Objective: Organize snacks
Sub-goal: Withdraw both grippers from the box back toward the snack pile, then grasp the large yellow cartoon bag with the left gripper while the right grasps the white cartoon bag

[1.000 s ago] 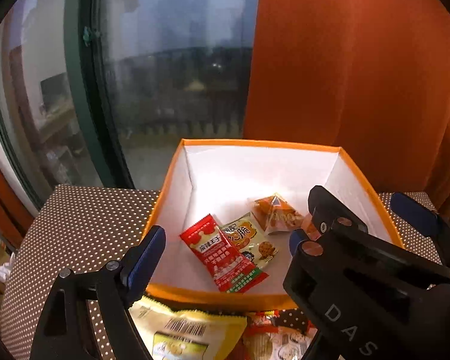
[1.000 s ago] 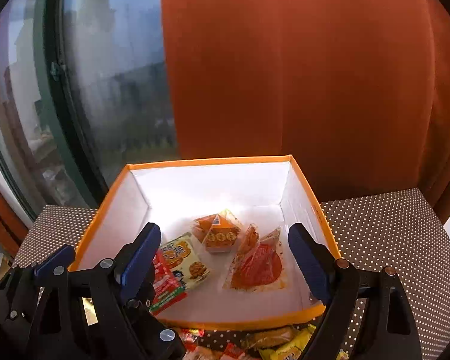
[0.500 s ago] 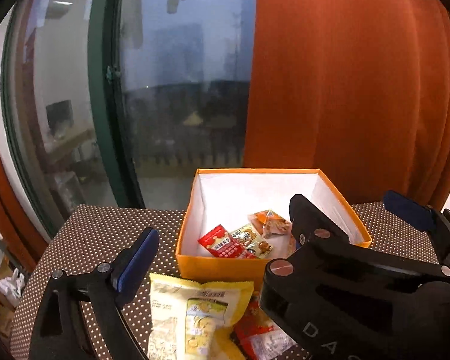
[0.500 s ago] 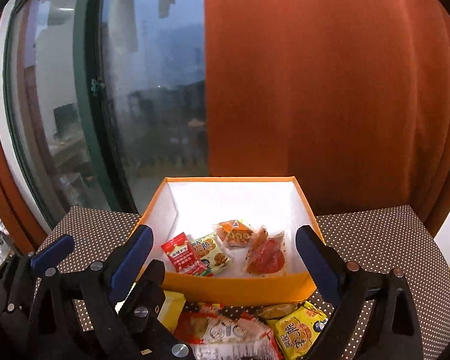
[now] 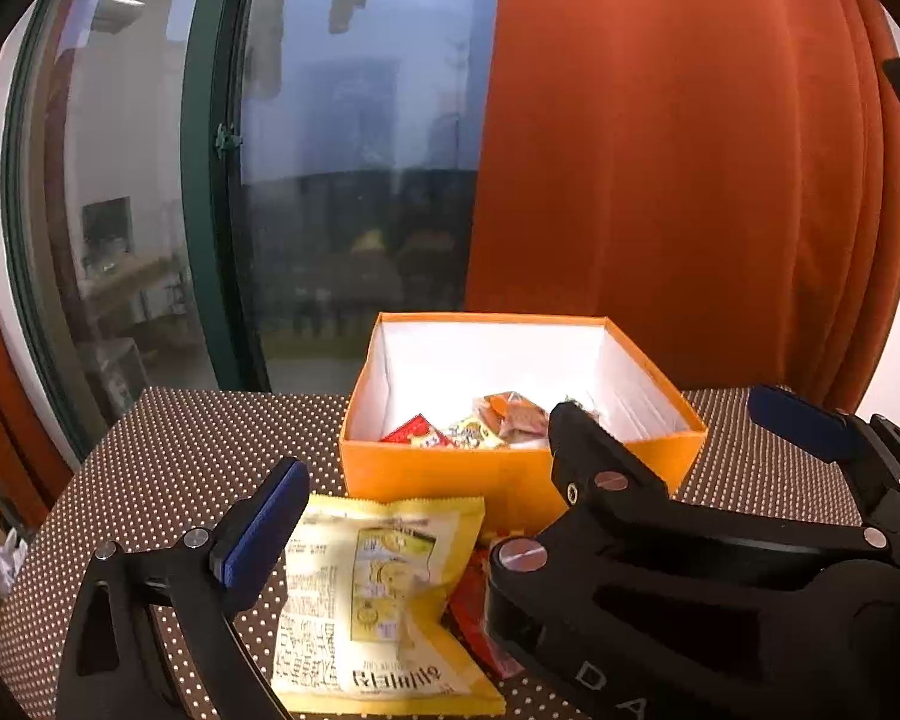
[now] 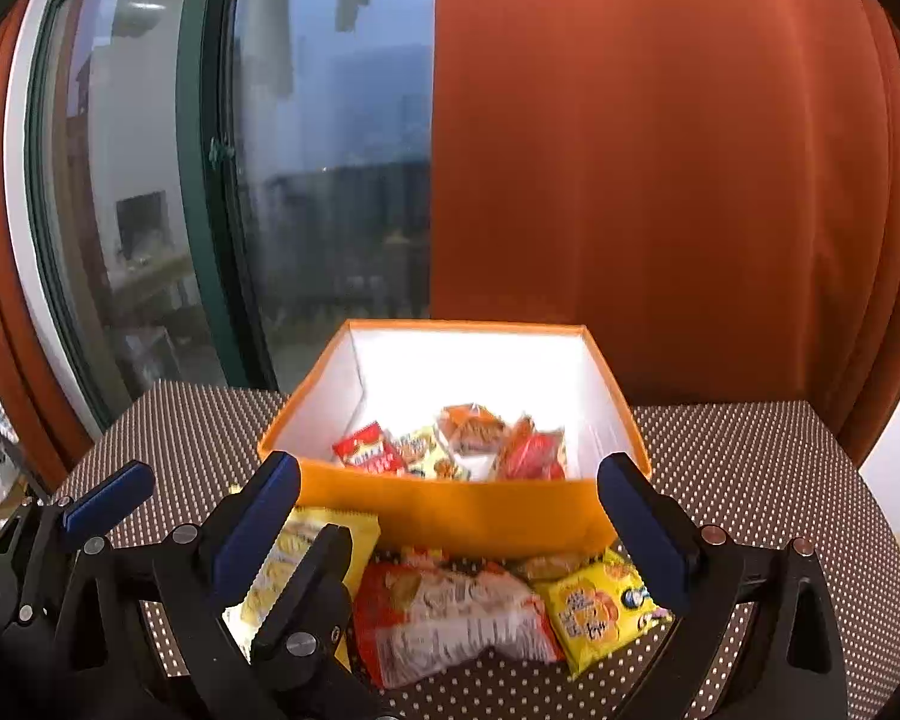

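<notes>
Orange curtain (image 6: 660,150) and dark window (image 6: 330,180) behind a brown dotted tabletop (image 6: 750,468). Orange box (image 6: 468,510) with white inside sits toward the tabletop's far edge, roughly mid-width. Four small packets are already in it: red packet (image 6: 369,450), yellow one (image 6: 426,453), orange pyramid-shaped one (image 6: 471,426), red-clear pouch (image 6: 531,453).

Still loose on the tabletop, just in front of the box's near wall: big yellow bag (image 5: 378,594), red-and-white bag (image 6: 456,618), small yellow packet (image 6: 600,606), plus another scrap of wrapper behind it, too hidden to name.

Handling, as a judgement: all look light, soft, crinkly film with air inside; slippery and crushable contents. Best taken by a sealed edge or corner, or across the narrow width with a light pinch, no hard squeeze. The big yellow bag is wide, so take it at the top seam nearest the box.

Left gripper (image 5: 522,468): jaws wide and opening further, nothing pinched; the yellow bag lies below the gap, with no contact visible. Right gripper (image 6: 450,510): jaws wide and opening too, empty, hanging over the red-and-white bag, and its left finger overlaps the left gripper's right finger in view.
</notes>
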Action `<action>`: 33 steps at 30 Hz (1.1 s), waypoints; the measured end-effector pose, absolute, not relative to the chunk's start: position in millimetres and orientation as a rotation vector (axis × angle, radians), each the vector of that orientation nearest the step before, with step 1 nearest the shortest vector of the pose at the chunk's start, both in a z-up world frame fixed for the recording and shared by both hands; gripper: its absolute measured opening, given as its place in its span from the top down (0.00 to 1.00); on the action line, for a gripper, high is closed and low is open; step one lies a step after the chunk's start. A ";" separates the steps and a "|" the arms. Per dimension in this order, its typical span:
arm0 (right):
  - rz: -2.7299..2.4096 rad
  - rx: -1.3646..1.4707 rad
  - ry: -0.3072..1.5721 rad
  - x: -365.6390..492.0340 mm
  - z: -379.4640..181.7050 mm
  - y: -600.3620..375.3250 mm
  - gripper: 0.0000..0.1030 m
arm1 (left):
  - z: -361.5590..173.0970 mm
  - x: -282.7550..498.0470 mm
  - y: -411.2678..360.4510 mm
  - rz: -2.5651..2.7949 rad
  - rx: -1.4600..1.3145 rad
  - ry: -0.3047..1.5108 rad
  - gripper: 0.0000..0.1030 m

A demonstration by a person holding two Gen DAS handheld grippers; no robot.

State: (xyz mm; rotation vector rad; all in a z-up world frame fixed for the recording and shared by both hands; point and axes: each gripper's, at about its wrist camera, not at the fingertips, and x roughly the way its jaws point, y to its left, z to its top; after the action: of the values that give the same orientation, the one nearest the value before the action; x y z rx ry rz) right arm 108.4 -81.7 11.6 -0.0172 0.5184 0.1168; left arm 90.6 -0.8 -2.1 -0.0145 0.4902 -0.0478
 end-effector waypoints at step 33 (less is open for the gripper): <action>0.162 0.003 0.688 133.3 -103.5 -82.4 0.02 | -116.6 147.0 22.6 0.052 0.062 0.755 0.02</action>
State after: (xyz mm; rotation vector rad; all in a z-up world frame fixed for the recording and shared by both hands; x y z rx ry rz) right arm 133.3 -82.4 -103.5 0.0025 0.6879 0.1619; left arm 147.0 22.6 -116.6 0.0620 0.7547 0.0518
